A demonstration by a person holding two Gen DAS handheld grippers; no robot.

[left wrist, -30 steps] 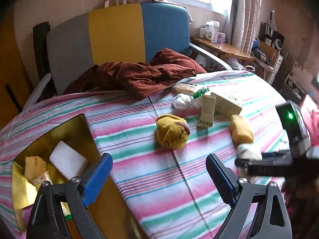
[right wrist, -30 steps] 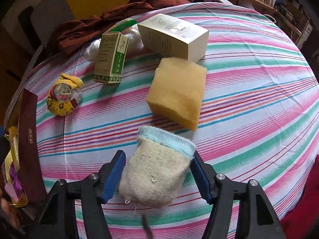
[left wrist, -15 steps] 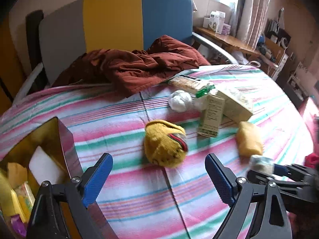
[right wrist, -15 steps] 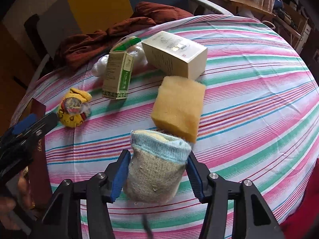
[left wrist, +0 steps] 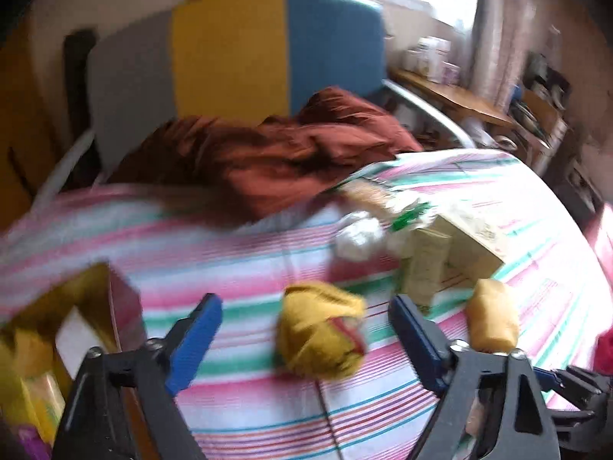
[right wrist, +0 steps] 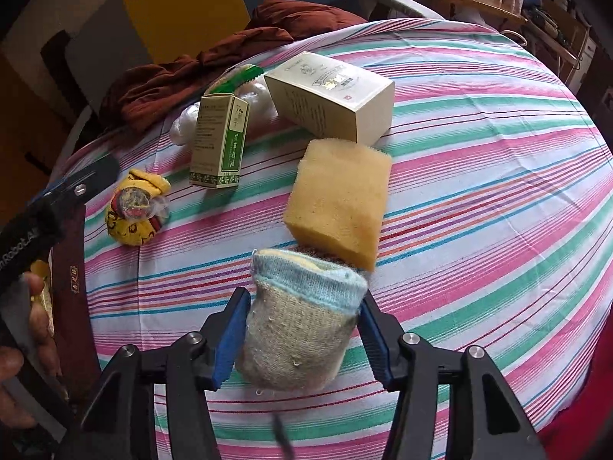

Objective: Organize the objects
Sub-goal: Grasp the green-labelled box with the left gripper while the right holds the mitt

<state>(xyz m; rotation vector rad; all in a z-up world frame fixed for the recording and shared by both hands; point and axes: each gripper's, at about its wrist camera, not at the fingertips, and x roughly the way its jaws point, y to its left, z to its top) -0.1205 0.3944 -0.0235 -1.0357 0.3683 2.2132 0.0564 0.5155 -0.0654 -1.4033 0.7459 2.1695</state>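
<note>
Sock, rolled, grey-beige with a pale blue cuff, sits clamped between the blue pads of the right tool; both pads press into its sides, cuff end pointing away from the camera, so its long axis runs along the fingers. It rests low, at or just above the striped tabletop; contact cannot be told. Directly beyond the cuff and touching or nearly touching it lies the yellow sponge, with the cream box behind that and the green carton to the left. Key relation for the next move: the gold-lined bin, already holding a white block and some packets, stands at the far left edge of the tabletop, so the sock has to travel leftward across the cloth, past the yellow bundle. That bundle lies between sock and bin. Left tool is wide open and empty, pads apart either side of the yellow bundle in its own view, bundle slightly ahead of the pads and not touched; left-wrist view is motion-blurred. Judgement: left hand is nearer the bundle and the bin; right hand owns the sock. Risk: both tools converging on the bin at once, and the sponge dragged along if the sock is pulled sideways without a lift first.
</note>
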